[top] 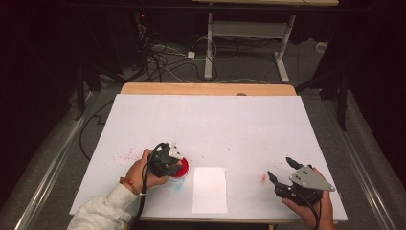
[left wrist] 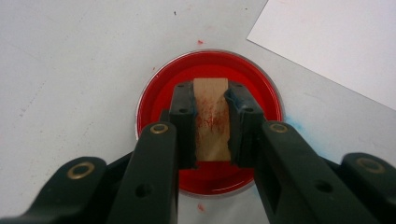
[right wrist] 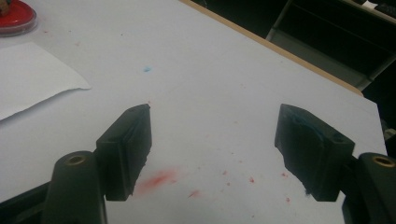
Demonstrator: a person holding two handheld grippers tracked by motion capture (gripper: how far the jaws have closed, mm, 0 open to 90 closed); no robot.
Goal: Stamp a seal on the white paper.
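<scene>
Wood, a small block [left wrist: 211, 119], is clamped by the left tool [left wrist: 211, 126] over the red ink dish [left wrist: 159, 93] near the desk's [top: 249, 120] front edge. The right tool [right wrist: 212, 154] is held wide open with nothing between its jaws, near the front right corner.

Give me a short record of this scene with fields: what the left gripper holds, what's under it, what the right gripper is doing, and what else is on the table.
left gripper: shut on wooden stamp block
under it: round red ink pad
right gripper: open, holds nothing, above red smudges
also on table: white paper sheet between the grippers
</scene>
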